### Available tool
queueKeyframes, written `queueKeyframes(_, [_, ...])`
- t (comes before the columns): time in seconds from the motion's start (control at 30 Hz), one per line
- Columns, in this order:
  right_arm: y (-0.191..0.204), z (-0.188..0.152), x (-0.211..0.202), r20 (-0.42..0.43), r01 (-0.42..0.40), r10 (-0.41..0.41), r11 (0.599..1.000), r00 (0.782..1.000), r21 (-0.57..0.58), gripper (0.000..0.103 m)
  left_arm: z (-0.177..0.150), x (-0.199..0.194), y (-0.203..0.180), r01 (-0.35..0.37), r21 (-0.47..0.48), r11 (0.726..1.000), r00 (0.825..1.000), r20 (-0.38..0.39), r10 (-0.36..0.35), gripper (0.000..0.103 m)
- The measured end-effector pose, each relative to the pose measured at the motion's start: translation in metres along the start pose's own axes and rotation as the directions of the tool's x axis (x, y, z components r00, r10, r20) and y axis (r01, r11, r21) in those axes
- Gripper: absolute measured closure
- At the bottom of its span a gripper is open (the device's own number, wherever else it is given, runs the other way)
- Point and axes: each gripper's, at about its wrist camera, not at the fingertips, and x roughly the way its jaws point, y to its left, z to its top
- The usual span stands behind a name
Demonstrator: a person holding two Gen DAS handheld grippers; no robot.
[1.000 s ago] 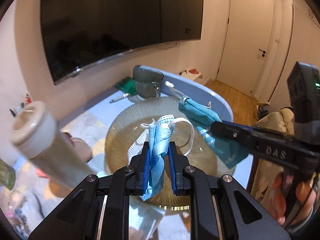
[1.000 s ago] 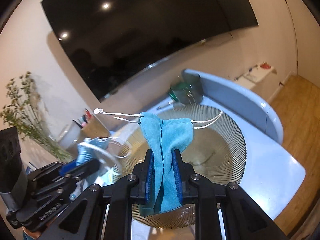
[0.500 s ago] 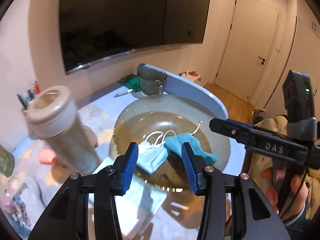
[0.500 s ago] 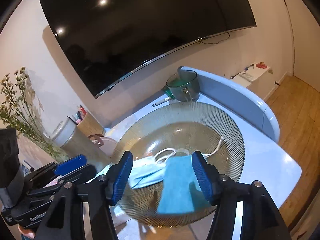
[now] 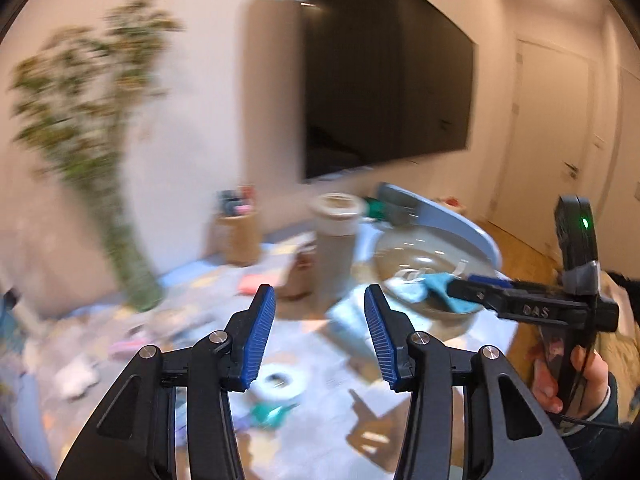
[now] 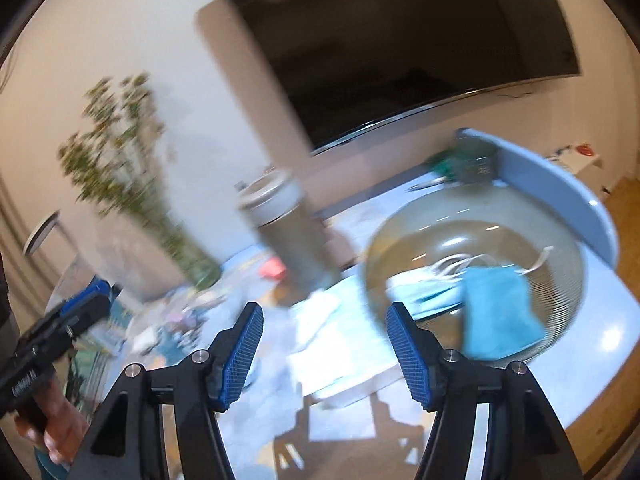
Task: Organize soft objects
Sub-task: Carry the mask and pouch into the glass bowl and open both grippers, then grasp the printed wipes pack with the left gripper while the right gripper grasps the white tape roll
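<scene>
A ribbed glass bowl (image 5: pixel 476 240) (image 6: pixel 576 248) stands on the table's right end. In it lie a teal cloth (image 5: pixel 434 282) (image 6: pixel 496 312) and a light blue face mask (image 5: pixel 404 292) (image 6: pixel 420 292) with white ear loops. My left gripper (image 5: pixel 320 320) is open and holds nothing; it hangs over the cluttered table left of the bowl. My right gripper (image 6: pixel 324 316) is also empty, its jaws opening, left of the bowl above papers. In the left wrist view the right gripper (image 5: pixel 464 286) reaches over the bowl's rim. The left gripper (image 6: pixel 80 308) shows at the right wrist view's far left.
A tall tumbler (image 5: pixel 336 236) (image 6: pixel 288 232) with a beige lid stands beside the bowl. A vase of flowers (image 5: pixel 136 280), a pen holder (image 5: pixel 236 236), a white tape roll (image 5: pixel 280 380) and small soft items litter the table. Papers (image 6: pixel 344 340) lie by the bowl.
Both grippers opened and let the mask and the teal cloth fall into the bowl. Both then swung back and left, away from the bowl.
</scene>
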Motion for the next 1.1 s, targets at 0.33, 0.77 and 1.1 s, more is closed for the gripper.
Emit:
queueKeyframes(0.33, [0.104, -0.050, 0.021, -0.149, -0.139, 0.116, 0.978, 0.982, -0.154, 0.038, -0.081, -0.114, 0.118, -0.163, -0.266, 0.950, 0.984, 0.031, 0.177, 0.025])
queueKeyframes(0.77, [0.149, -0.085, 0.040, -0.246, -0.204, 0.164, 0.968, 0.955, -0.147, 0.017, -0.123, -0.169, 0.178, -0.256, -0.418, 0.872, 0.960, -0.003, 0.280, 0.021])
queueKeyframes(1.1, [0.112, -0.091, 0.120, -0.336, -0.120, 0.097, 0.992, 0.937, -0.047, 0.014, -0.149, -0.054, 0.156, -0.146, -0.305, 0.941, 0.980, -0.174, 0.096, 0.021])
